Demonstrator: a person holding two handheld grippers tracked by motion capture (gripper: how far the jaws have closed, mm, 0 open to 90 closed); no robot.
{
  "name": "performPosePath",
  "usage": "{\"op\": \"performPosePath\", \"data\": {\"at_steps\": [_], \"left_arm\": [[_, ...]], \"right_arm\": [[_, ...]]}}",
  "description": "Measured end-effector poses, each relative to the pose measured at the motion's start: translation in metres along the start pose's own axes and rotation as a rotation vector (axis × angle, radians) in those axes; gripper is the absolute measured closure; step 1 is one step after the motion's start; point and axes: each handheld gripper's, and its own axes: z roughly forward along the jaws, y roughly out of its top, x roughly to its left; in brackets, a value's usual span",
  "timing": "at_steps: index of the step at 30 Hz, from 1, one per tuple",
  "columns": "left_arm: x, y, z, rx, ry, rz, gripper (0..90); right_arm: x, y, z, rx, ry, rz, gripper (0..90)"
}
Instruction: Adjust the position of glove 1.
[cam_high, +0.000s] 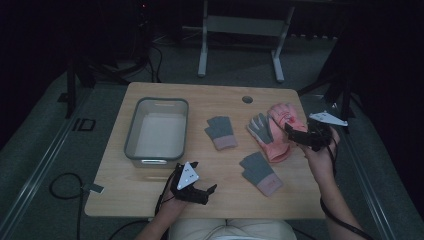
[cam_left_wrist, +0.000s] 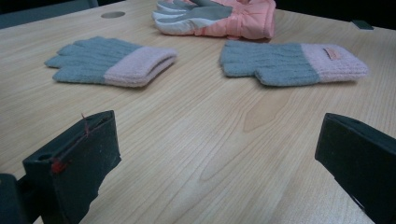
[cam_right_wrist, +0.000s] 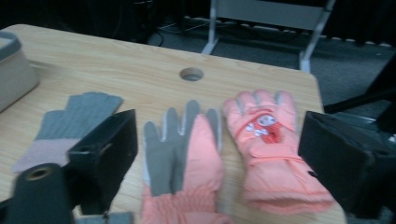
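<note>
Two padded salmon-pink ski gloves lie side by side at the right of the table in the high view, near its far edge. One pink glove (cam_high: 286, 116) lies back up, with a small white-and-red cartoon patch showing at centre right of the right gripper view; the other pink glove (cam_high: 265, 136) lies palm up, its palm and fingers faced in smooth grey. Both look puffy and quilted, with gathered cuffs.

The right gripper (cam_high: 291, 133) hangs just above these two, at right of centre in the high view. Its black jaws stand wide apart and hold nothing; in the right gripper view both pink gloves sit in the gap between them, and I cannot tell whether a jaw touches the fabric.

Two knitted gloves, ribbed grey wool with soft pink cuffs, lie toward the middle of the table. One knitted glove (cam_high: 221, 132) is at the centre of the high view; the other knitted glove (cam_high: 260, 173) lies lower and to the right, and bears a small label on its cuff in the left gripper view.

The left gripper (cam_high: 202, 194) is at lower centre in the high view, near the table's front edge, jaws spread wide and empty over bare wood.

A rectangular translucent bin (cam_high: 131, 131) with a grey rim stands at the left. The wooden table (cam_high: 150, 185) is pale, with rounded corners and one round hole (cam_high: 247, 99) near its far edge.
</note>
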Motion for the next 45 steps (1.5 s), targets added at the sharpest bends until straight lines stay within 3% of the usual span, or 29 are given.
{"op": "performPosePath", "data": {"at_steps": [7,10,17,22,32,36,38,45], "left_arm": [[0.0,0.0,0.0,0.001,-0.003,-0.001,0.0],[0.0,0.0,0.0,-0.001,-0.006,-0.002,0.0],[0.0,0.0,0.0,-0.002,-0.006,-0.002,0.0],[0.001,0.0,0.0,-0.005,-0.007,-0.005,0.0],[0.001,0.0,-0.001,-0.006,-0.012,-0.009,0.0],[0.002,-0.001,-0.001,-0.012,-0.015,-0.018,0.0],[0.002,-0.001,-0.001,-0.014,-0.017,-0.016,0.0],[0.002,-0.001,-0.001,-0.012,-0.02,-0.017,0.0]], "right_arm": [[0.017,0.004,0.016,0.016,0.052,-0.045,20.4],[0.025,0.007,0.02,0.012,0.087,-0.027,22.2],[0.042,0.016,0.03,0.004,0.125,-0.056,28.2],[0.056,0.018,0.038,0.024,0.189,-0.038,31.8],[0.089,0.022,0.063,0.042,0.238,-0.081,39.2],[0.1,0.021,0.077,0.069,0.259,-0.085,43.8],[0.105,0.019,0.086,0.096,0.299,-0.104,46.8],[0.122,0.007,0.115,0.164,0.33,-0.183,56.3]]}}
